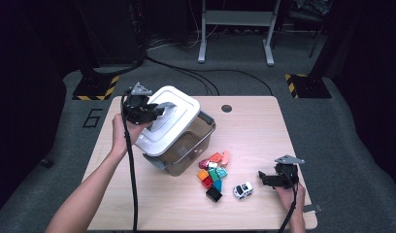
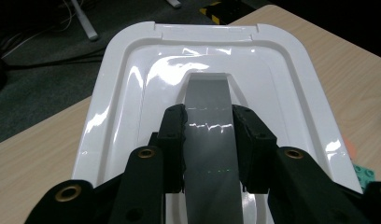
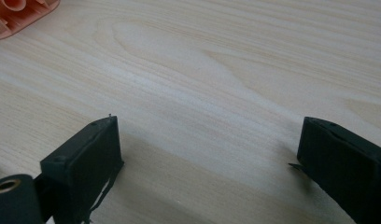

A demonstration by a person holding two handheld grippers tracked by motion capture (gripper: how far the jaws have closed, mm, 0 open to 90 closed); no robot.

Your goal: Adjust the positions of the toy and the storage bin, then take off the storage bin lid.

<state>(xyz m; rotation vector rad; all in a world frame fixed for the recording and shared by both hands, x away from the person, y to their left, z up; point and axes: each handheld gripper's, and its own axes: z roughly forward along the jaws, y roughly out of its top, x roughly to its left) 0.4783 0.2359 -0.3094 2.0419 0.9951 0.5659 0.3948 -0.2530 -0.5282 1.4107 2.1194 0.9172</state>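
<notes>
Left gripper (image 2: 208,140): clamped on the grey handle (image 2: 209,107) of the white lid (image 2: 128,93).
Storage bin (image 1: 186,145): tipped over toward the toy blocks (image 1: 213,172), lid on.
Right gripper (image 3: 207,158): jaws wide apart, holding nothing, low over the surface (image 3: 226,60), just beyond the toy car (image 1: 242,190) from the bin.

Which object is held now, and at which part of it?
The left hand-held gripper grips the storage box by the grey handle on its white lid. The right hand-held gripper holds nothing.
</notes>
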